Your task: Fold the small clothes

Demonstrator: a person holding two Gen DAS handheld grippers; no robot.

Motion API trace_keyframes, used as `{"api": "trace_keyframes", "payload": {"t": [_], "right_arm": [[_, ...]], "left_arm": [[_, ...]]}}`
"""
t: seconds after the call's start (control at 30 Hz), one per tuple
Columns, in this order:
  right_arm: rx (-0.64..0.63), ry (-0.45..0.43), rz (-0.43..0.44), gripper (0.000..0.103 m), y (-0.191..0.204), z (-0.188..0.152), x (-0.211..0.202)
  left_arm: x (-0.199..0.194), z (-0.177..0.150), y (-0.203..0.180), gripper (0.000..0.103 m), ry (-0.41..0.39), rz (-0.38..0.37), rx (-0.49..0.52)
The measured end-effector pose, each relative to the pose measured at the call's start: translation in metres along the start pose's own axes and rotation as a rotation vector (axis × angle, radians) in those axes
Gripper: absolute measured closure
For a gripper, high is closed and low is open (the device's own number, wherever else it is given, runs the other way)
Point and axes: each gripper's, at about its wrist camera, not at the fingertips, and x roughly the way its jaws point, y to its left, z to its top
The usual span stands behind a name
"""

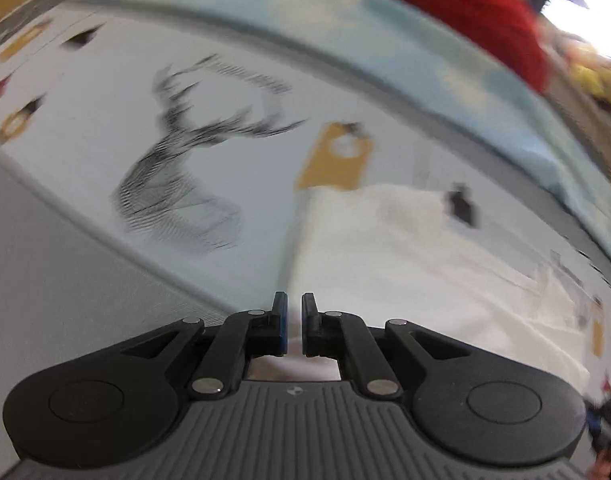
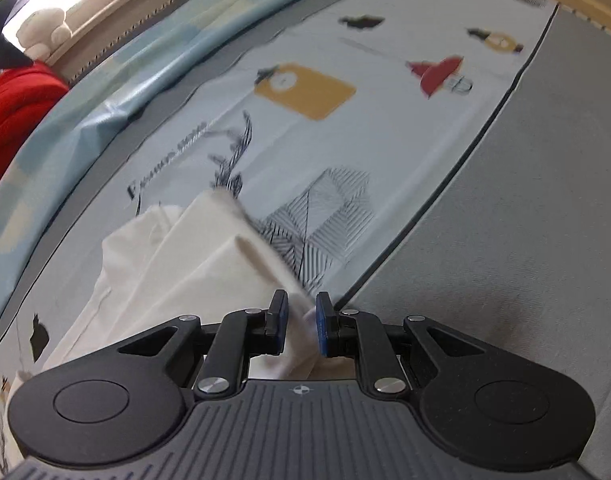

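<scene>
Work surface: a printed bed sheet (image 2: 405, 128) with a deer drawing (image 1: 177, 168), yellow tags and a grey border band. The task item, a small white garment (image 1: 385, 248), lies on this sheet, partly gathered, with layers already overlapping.

Left gripper (image 1: 294, 326): jaws drawn nearly together, only a thin slit between the blue pads. White cloth shows in that slit and beneath the fingers, at the garment's left edge. Judgement: it pinches a thin layer of that edge. The left wrist picture is blurred, so the exact hold point cannot be confirmed.

Right gripper (image 2: 301, 322): jaws partly closed and clamped on a bunched fold of the white garment (image 2: 193, 256); the cloth rises from the sheet into the pads, drawn taut along a ridge.

Step in hand, as judged: both edges are taken up, at the start of a fold.

Next move calls for: the 2 grippers to travel together at matched height, keeping the held edge taut and level, then lay it onto the opposite side with edges aligned before either grip is let go.

Risk: uneven travel would skew the fold or drag the lower layers.
</scene>
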Motion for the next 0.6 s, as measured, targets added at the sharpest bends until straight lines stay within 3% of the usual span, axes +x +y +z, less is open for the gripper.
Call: {"api": "trace_keyframes", "payload": {"t": [0.07, 0.13, 0.2, 0.27, 0.37, 0.43, 0.5, 0.6], "right_arm": [[-0.02, -0.062, 0.025, 0.088, 0.003, 0.003, -0.009], [-0.041, -0.083, 0.064, 0.088, 0.007, 0.003, -0.013], [-0.001, 0.002, 0.107, 0.085, 0.004, 0.002, -0.002], [0.043, 0.117, 0.084, 0.086, -0.001, -0.001, 0.015], [0.022, 0.087, 0.062, 0.085, 0.005, 0.0, 0.007], [-0.014, 0.038, 0.081, 0.08, 0.013, 0.002, -0.004], [-0.013, 0.054, 0.096, 0.073, 0.011, 0.004, -0.004], [0.026, 0.174, 0.069, 0.076, -0.008, 0.001, 0.01]], "left_arm": [[0.006, -0.003, -0.007, 0.097, 0.028, -0.047, 0.027], [0.023, -0.008, -0.003, 0.094, 0.106, -0.018, 0.023], [0.043, -0.013, 0.012, 0.094, 0.188, 0.037, -0.034], [0.043, -0.012, 0.018, 0.094, 0.201, 0.023, -0.072], [0.023, -0.004, 0.01, 0.092, 0.121, 0.011, -0.049], [0.02, -0.002, 0.005, 0.077, 0.097, -0.003, -0.036], [0.031, -0.006, 0.005, 0.076, 0.161, 0.013, -0.055], [0.032, -0.017, 0.004, 0.076, 0.231, 0.017, -0.086]]}}
